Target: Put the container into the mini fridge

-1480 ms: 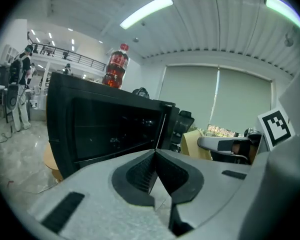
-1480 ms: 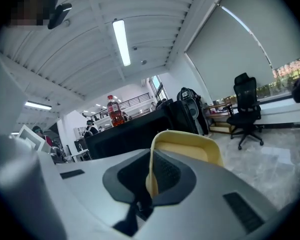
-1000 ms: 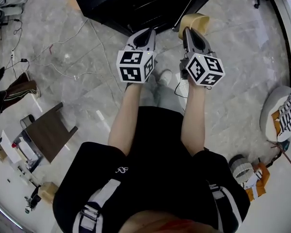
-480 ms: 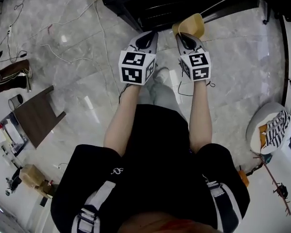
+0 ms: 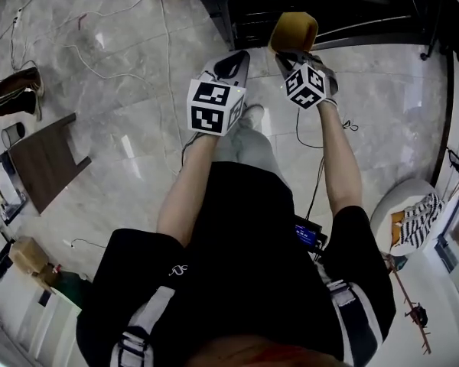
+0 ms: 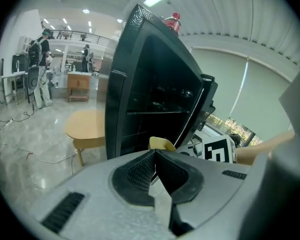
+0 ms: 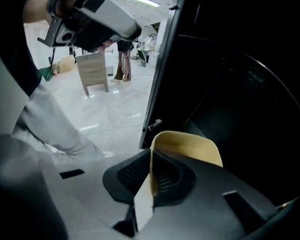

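A tan open container (image 5: 293, 31) hangs in front of the black mini fridge (image 5: 321, 6), its rim pinched between the jaws of my right gripper (image 5: 291, 53), which is shut on it. In the right gripper view the container (image 7: 190, 145) sits at the mouth of the fridge's dark inside (image 7: 240, 84). My left gripper (image 5: 231, 61) is level with it at the left, shut with nothing between its jaws. From the left gripper view the fridge (image 6: 155, 94) stands open ahead, and the container (image 6: 162, 144) peeks over the jaws.
Cables (image 5: 138, 21) trail over the grey marble floor at the left. A dark brown stool (image 5: 46, 159) stands at the far left. A round wooden table (image 6: 87, 129) is left of the fridge. A red bottle (image 6: 174, 20) sits on top of the fridge. People stand far off.
I have stepped toward the fridge. My right gripper has stretched forward with the container up to the fridge's opening, and the left gripper has stayed level beside it.
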`<state>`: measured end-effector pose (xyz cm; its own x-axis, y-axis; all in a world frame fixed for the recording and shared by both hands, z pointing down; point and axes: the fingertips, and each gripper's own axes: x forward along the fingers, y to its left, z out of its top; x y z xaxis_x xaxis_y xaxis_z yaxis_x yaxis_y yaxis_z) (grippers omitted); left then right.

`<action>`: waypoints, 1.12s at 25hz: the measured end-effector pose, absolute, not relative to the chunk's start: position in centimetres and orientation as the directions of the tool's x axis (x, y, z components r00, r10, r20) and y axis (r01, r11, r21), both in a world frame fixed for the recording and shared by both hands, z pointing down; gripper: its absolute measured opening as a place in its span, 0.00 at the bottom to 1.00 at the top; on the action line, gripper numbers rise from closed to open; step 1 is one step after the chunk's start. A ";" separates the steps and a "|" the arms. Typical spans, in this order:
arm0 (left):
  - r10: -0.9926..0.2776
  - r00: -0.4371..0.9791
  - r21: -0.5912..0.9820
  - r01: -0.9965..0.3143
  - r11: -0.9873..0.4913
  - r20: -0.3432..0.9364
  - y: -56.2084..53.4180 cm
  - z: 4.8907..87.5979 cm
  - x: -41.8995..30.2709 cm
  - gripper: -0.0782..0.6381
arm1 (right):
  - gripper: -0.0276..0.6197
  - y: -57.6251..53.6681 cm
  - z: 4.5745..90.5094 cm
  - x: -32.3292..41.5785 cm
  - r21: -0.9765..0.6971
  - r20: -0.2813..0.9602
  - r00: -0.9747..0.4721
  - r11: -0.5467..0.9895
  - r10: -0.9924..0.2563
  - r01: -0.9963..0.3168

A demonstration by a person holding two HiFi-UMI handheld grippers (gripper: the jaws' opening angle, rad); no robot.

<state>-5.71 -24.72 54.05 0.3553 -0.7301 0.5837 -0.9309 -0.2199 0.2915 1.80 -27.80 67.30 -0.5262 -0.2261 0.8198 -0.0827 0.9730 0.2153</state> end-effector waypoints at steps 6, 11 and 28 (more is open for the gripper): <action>-0.727 0.332 0.293 -0.938 -0.185 0.602 -24.0 55.1 -7.1 0.12 | 0.07 -29.6 70.9 0.9 0.350 0.880 -0.419 0.902 -0.224 0.252; -0.718 0.312 0.285 -0.944 -0.164 0.622 -23.3 55.9 -7.9 0.12 | 0.07 -31.4 73.3 -0.5 0.377 0.887 -0.411 0.845 -0.212 0.379; -0.710 0.280 0.280 -0.952 -0.120 0.647 -21.4 56.6 -9.0 0.12 | 0.22 -34.4 74.6 -2.0 0.383 0.862 -0.428 0.902 -0.273 0.197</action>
